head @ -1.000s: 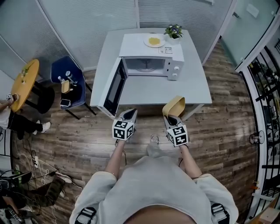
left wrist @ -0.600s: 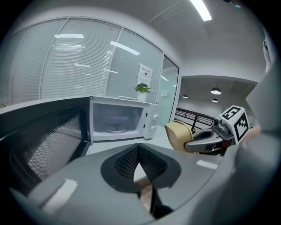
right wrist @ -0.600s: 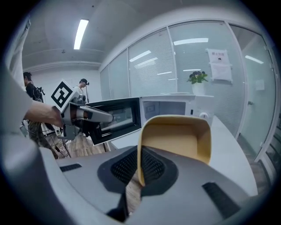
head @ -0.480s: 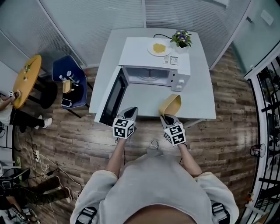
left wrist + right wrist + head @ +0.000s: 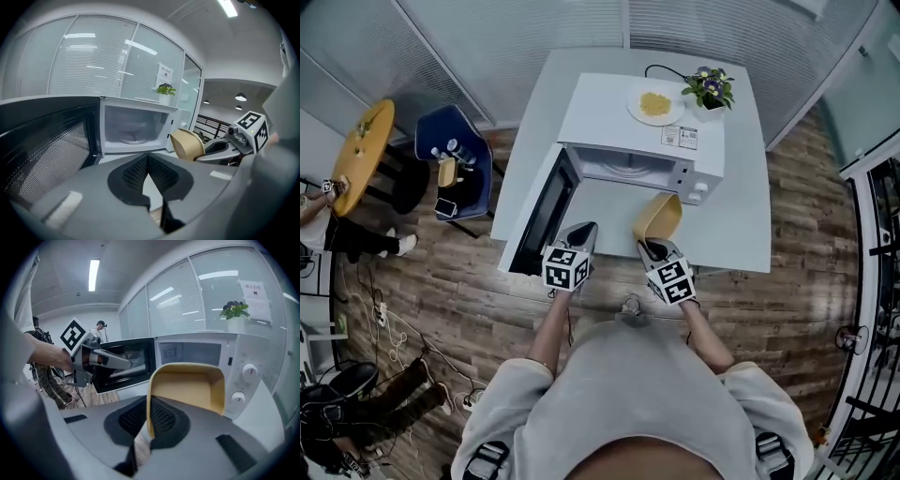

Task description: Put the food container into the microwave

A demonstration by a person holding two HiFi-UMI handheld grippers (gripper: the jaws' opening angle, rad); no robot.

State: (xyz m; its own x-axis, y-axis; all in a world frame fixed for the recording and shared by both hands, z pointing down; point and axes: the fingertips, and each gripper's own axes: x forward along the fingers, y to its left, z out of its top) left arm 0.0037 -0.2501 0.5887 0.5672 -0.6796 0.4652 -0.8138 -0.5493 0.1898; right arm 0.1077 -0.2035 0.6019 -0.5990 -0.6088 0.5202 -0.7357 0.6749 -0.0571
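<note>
Food container (image 5: pixel 659 217): tan, shallow, rounded corners. It sat centre-right of the head view, above the bare table (image 5: pixel 741 225) and just in front of the microwave's (image 5: pixel 628 122) control panel, a little right of the open cavity.

Change noted: a second ago it hung over the table's front edge, and since then it had closed on the oven, with both grippers carried forward together. I judged the approach nearly done. What remained was a shift to the left of the frame and a push into the cavity.

Orientation: tipped up on edge, not flat. In the right gripper view the open face looked back at the camera, bottom towards the oven. Long axis ran up the head frame, away from the gripper and towards the panel.

Right gripper (image 5: pixel 652 251): pads clamped on the container's left wall near the rim.

Left gripper (image 5: pixel 581 232): jaws together, nothing between them, lower centre-left, beside the swung-open door (image 5: pixel 539 211).

On the oven roof: plate (image 5: pixel 654 103) with yellow food and a potted plant (image 5: pixel 711 89).
</note>
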